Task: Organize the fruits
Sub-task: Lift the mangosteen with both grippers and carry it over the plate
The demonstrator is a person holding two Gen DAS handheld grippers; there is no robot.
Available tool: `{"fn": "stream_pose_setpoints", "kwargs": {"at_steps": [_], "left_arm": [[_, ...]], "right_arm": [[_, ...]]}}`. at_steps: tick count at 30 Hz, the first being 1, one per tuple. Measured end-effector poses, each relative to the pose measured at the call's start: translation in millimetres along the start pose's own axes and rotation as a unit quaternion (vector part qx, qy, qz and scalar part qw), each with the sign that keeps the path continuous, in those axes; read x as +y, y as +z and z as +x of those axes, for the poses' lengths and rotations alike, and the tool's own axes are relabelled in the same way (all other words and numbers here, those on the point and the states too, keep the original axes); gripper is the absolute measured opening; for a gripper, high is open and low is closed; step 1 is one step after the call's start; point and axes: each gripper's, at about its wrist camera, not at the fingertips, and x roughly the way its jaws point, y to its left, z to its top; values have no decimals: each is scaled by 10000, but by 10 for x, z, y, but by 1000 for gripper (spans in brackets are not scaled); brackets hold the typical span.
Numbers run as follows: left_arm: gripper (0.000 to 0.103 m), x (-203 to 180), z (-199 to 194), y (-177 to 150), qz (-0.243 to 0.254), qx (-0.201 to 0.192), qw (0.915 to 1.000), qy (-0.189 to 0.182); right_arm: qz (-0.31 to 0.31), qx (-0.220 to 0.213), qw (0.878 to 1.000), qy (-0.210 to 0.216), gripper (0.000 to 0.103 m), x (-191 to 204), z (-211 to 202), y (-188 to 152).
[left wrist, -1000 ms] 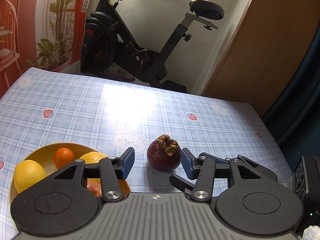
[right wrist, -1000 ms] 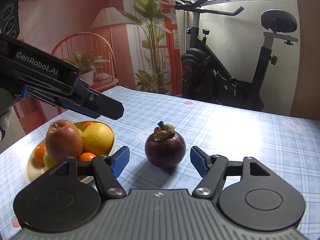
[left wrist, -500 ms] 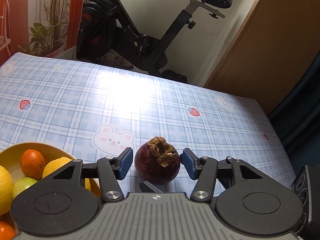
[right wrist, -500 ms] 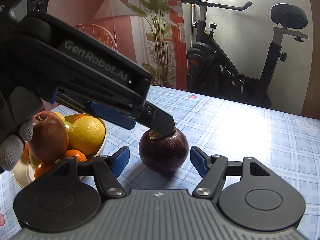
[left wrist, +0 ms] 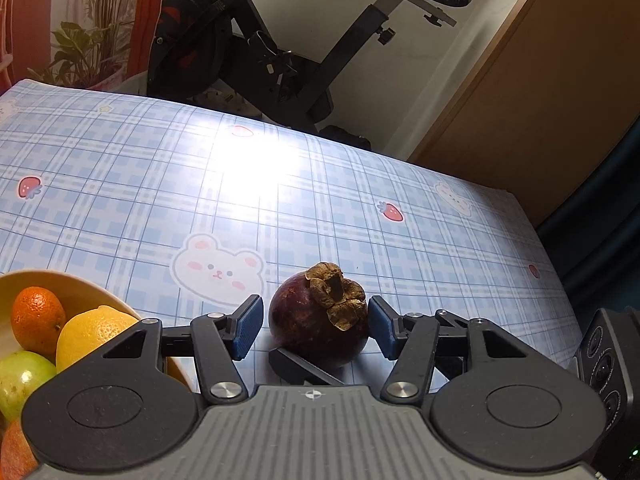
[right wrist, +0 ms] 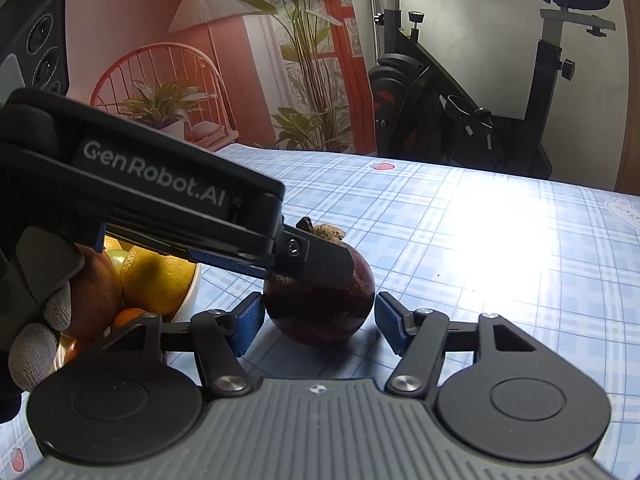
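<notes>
A dark purple mangosteen [left wrist: 316, 328] with a dry brown cap sits on the checked tablecloth. My left gripper [left wrist: 316, 330] is open with its blue pads on either side of the fruit, the right pad nearly touching. My right gripper [right wrist: 319, 322] is also open around the same mangosteen [right wrist: 320, 312] from the other side. In the right wrist view a finger of the left gripper [right wrist: 312, 258] crosses in front of the fruit's top. A yellow bowl [left wrist: 86, 294] at the left holds oranges, a lemon [left wrist: 94, 334] and a green fruit.
The blue checked tablecloth [left wrist: 280, 200] with bear and strawberry prints covers the table. An exercise bike [left wrist: 280, 52] and potted plants stand beyond the far edge. A wooden door is at the right. My gloved hand [right wrist: 36, 340] holds the left gripper beside the bowl [right wrist: 188, 296].
Both grippers have moved in around the mangosteen. The left gripper has come forward and right, so the fruit now lies between its pads. The pads of both have come closer to the fruit.
</notes>
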Motion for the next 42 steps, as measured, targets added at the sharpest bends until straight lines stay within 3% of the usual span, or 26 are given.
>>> {"fn": "stream_pose_setpoints", "kwargs": {"at_steps": [8,22,32,38,42], "left_arm": [[59,-89,-11,-38,220,111,9997,29],[59,-450,-408,-406,760,-163,9969,83],[59,-520,-623,-676,677,-164,9976,27],[59,-555,-947,-823,883,-385,9953,91],[59,-396,-1213,-857,652,-478,9967,59]], "right_arm": [[53,-54,10000,6,62,2,-40,-18],[-107,-605,9981,55,62,142,-457,-268],[-102,-531,9985,58,62,337,-742,-466],[-57,-555,9983,152,62,548,-963,-444],[-104,-526,9981,314,62,788,-1010,-381]]}}
